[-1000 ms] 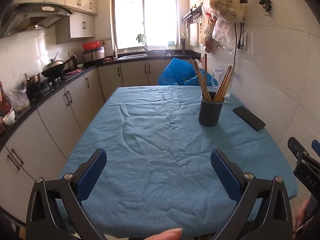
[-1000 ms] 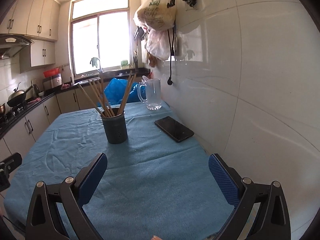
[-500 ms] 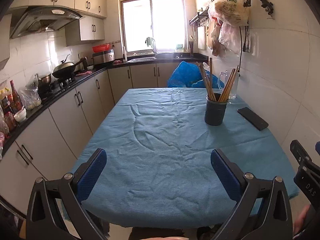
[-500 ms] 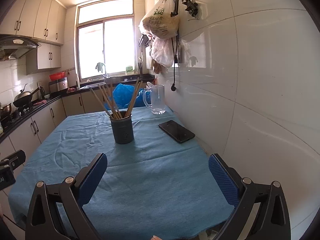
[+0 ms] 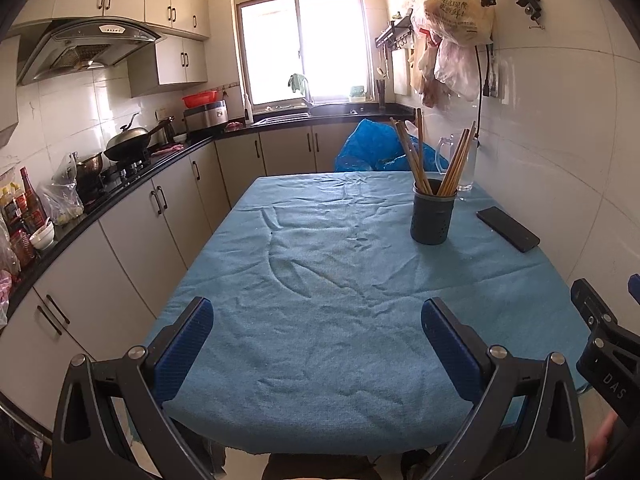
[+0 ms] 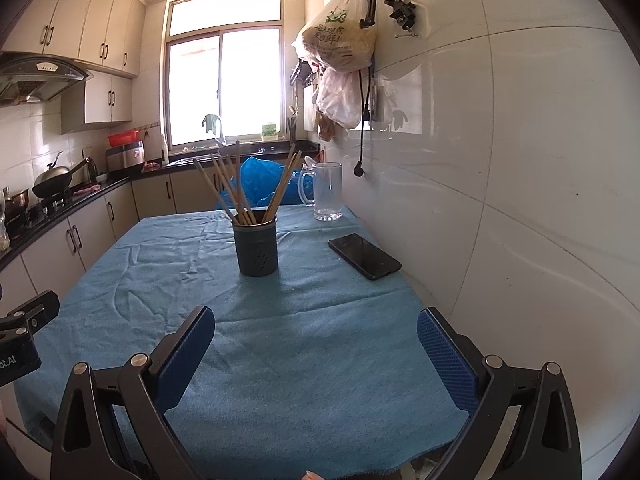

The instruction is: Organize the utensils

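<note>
Left gripper [image 5: 317, 330]: spread wide, holding nothing, above the near table edge.
Right gripper [image 6: 316, 336]: spread wide, holding nothing.
Holder [image 6: 256, 247]: upright on the cloth [image 6: 280, 340], at 12 o'clock from the right gripper, well apart.
Chopsticks [image 6: 240, 188]: standing in the holder, fanned out.
Phone [image 6: 364, 255]: flat at the holder's 3 o'clock.
Mug [image 6: 327, 191]: at 1 o'clock, beside the wall.

a dark, round utensil holder [image 5: 432, 216] with small holes in its wall is seen standing upright on the far right part of the blue-covered table. a bunch of brown wooden chopsticks [image 5: 416, 160] is held in it, ends up, fanned out into a left-leaning group and a right-leaning group, well above the rim.
</note>
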A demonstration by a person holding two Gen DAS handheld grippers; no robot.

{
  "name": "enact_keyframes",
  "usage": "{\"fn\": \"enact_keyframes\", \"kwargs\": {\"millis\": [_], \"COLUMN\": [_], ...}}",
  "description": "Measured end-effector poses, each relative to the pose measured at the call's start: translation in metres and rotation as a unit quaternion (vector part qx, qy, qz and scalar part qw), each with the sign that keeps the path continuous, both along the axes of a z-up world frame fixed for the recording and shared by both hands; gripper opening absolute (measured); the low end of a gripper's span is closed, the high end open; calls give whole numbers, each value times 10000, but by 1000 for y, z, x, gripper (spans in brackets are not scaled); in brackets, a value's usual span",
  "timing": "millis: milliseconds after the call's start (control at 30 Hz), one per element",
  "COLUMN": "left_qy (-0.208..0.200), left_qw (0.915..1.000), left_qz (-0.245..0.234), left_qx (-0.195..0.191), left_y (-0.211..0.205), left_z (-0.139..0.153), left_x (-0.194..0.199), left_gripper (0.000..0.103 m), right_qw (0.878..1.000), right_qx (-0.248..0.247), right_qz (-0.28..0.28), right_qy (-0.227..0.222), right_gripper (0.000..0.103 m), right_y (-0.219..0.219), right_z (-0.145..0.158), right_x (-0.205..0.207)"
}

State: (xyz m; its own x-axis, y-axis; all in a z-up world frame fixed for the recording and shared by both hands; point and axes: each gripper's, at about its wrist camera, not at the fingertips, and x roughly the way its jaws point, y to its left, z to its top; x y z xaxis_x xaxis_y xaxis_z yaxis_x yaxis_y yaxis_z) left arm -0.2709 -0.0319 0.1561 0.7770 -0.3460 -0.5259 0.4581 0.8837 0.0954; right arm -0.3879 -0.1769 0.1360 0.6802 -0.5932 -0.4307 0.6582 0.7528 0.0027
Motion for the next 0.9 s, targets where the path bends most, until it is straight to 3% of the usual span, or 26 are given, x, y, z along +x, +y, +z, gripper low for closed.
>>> {"fn": "enact_keyframes", "kwargs": {"millis": [900], "left_qy": [-8], "left_qw": [9999], "left_qz": [119], "left_qx": [-14], "left_y": [10], "left_z": [-4], "left_x": [2], "left_gripper": [103], "right_qw": [9998], "right_qx": [69], "right_qz": [146], "right_qy": [114], "right_gripper": [103], "right_y": [10], "right_z": [-7], "right_x": [9]}}
